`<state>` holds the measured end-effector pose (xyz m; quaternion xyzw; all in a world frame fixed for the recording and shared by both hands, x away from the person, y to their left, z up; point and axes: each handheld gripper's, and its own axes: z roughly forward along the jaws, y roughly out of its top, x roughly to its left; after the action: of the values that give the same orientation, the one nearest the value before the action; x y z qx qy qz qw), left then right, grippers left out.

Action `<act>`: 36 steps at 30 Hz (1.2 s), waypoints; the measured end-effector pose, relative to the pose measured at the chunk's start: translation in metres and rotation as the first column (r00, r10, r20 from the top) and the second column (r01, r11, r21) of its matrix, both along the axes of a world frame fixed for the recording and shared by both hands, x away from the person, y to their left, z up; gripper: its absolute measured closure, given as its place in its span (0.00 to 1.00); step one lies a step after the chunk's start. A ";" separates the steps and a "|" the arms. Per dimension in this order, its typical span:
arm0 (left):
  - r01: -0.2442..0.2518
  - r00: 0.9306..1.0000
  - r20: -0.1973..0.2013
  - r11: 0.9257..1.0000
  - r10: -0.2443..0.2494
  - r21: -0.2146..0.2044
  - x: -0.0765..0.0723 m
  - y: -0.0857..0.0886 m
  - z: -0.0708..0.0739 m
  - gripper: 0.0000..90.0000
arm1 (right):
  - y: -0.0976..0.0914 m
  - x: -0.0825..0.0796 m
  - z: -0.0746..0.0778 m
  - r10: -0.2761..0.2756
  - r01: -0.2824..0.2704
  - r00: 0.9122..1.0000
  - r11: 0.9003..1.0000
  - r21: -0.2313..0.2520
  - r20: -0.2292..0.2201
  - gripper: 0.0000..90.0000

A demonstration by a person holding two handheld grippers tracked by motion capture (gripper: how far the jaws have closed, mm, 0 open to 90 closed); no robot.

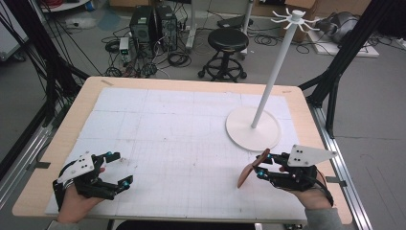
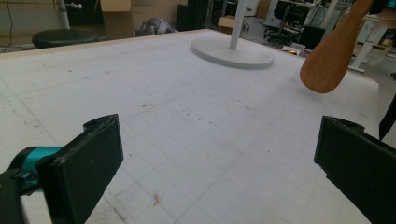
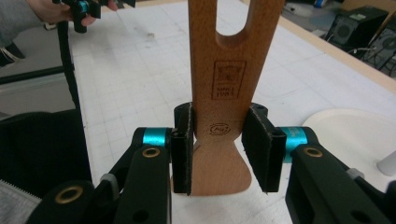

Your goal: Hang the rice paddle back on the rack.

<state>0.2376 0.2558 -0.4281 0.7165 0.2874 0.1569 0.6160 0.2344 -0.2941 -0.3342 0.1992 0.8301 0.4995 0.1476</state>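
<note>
My right gripper (image 1: 262, 166) is at the table's front right, shut on a wooden spatula (image 1: 248, 172) that slants down to the left with its rounded end just over the mat. In the right gripper view the gripper (image 3: 219, 128) pinches the slotted spatula (image 3: 219, 84) across its flat faces, near a stamped mark. At the front left, my left gripper (image 1: 122, 168) is open with nothing in it. In the left gripper view its jaws (image 2: 219, 140) stand wide apart over bare mat, with the spatula (image 2: 329, 56) at upper right.
A white stand (image 1: 253, 129) with a round base, a tall pole and hooks on top is on the mat's right rear, just beyond the right gripper. A white gridded mat (image 1: 182, 143) covers the wooden table. A stool (image 1: 227, 40) and computers are on the floor behind.
</note>
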 end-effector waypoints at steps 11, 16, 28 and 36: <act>0.000 1.000 -0.001 1.000 0.000 -0.004 -0.001 0.000 0.000 0.02 | -0.008 -0.001 0.006 0.005 -0.006 1.000 0.999 0.052 0.020 0.72; -0.016 0.999 0.029 1.000 0.016 -0.017 -0.002 0.001 0.002 0.02 | -0.012 0.004 0.008 0.024 -0.024 1.000 0.997 0.074 -0.004 0.72; -0.015 1.000 0.019 1.000 0.015 -0.013 -0.002 0.001 0.002 0.02 | -0.030 0.019 0.024 0.083 -0.082 0.997 0.989 0.125 -0.005 0.72; -0.012 1.000 0.013 1.000 0.012 -0.011 -0.002 0.001 0.001 0.02 | -0.044 0.032 0.038 0.120 -0.116 0.993 0.983 0.140 -0.017 0.72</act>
<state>0.2356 0.2565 -0.4270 0.7102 0.2884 0.1638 0.6209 0.2664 -0.3377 -0.2965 0.1657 0.8055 0.5614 0.0930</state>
